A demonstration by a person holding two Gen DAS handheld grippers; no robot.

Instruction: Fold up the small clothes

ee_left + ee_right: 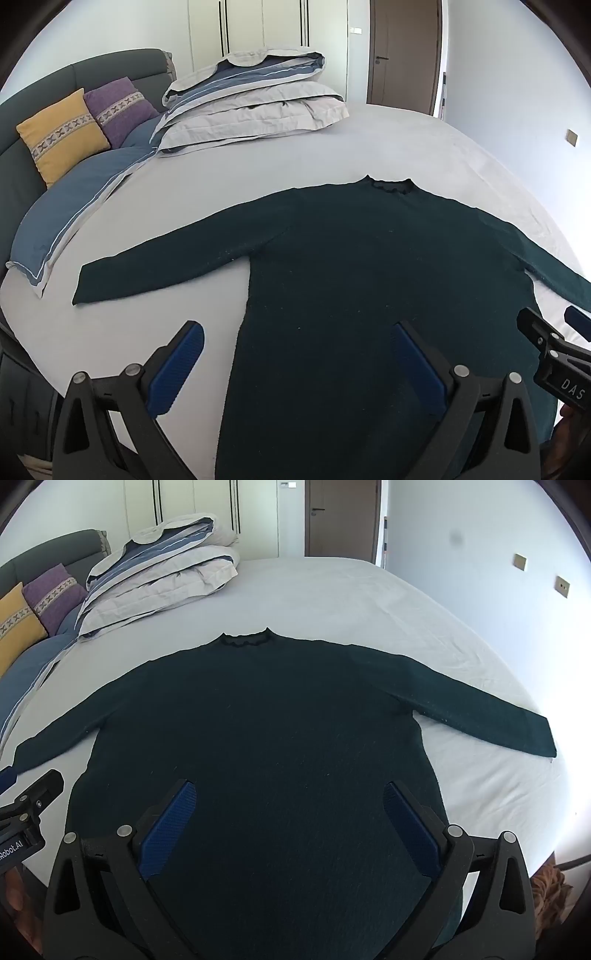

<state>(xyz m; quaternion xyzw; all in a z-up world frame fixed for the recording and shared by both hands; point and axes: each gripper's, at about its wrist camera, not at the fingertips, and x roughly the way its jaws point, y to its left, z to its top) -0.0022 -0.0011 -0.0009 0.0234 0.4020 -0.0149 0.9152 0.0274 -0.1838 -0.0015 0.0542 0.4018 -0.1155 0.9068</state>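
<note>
Pale sheet covers the bed [332, 590]; dark green sweater [258, 720] lies flat mid-bed, sleeves spread, collar toward the far door [341, 517]. Folded duvet [251, 107] and cushions [62, 129] sit at the headboard end, well apart from it. Left gripper [297, 354] and right gripper [290, 812] hang over the hem, jaws wide apart, holding nothing. Bare sheet beyond both cuffs.

dark sweater [332, 277] flat on bed [332, 155], tongs [295, 365] spread
</note>
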